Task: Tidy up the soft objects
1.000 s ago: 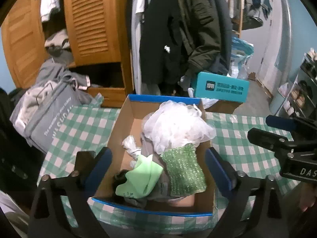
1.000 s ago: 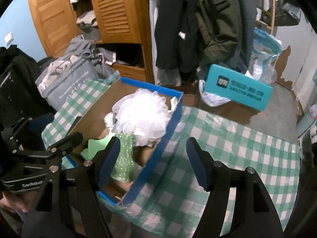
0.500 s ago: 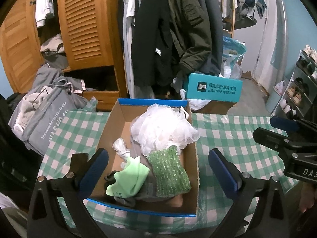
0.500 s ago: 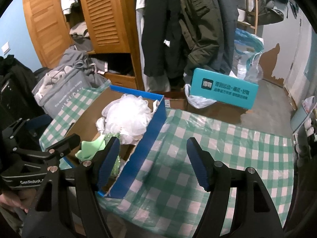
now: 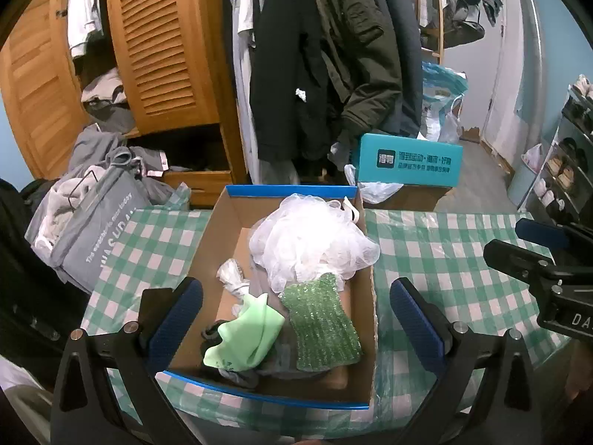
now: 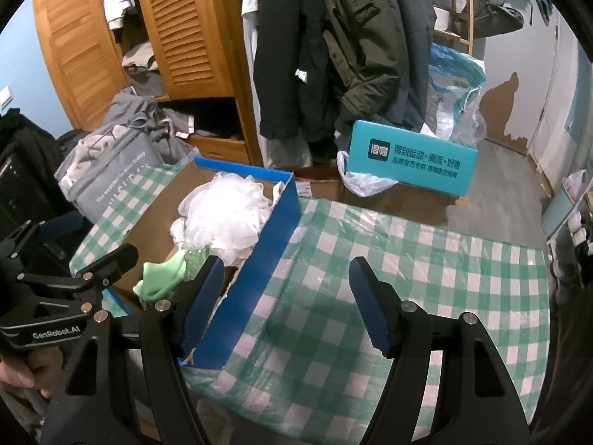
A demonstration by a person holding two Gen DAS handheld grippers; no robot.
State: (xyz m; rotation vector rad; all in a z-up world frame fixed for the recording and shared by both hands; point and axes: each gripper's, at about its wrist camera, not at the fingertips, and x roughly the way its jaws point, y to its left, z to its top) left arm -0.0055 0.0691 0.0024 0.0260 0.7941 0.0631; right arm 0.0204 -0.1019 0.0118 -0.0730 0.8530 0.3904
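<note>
- The soft things all lie in the box [image 5: 237,218] on the desk [image 5: 444,244]: a white mesh puff [image 5: 311,244] toward the far end, a green scrubber [image 5: 320,328] and a pale green cloth [image 5: 246,333] toward the near end, with a small clear plastic wad [image 5: 231,276] and some grey cloth under them.
- Judging by that, the gathering looks close to done; nothing soft shows loose on the checked cover, though whether anything must yet be sorted out of the box I cannot tell.
- Left gripper [image 5: 296,328]: fingers wide apart, empty, hovering over the near end of the box.
- Right gripper [image 6: 287,304]: fingers apart, empty, over the desk just beside the blue box wall [image 6: 255,263].
- Open room: the whole right half of the desk is bare.
- Edges to mind: the tall box walls, the near desk edge, and each gripper close beside the other.
</note>
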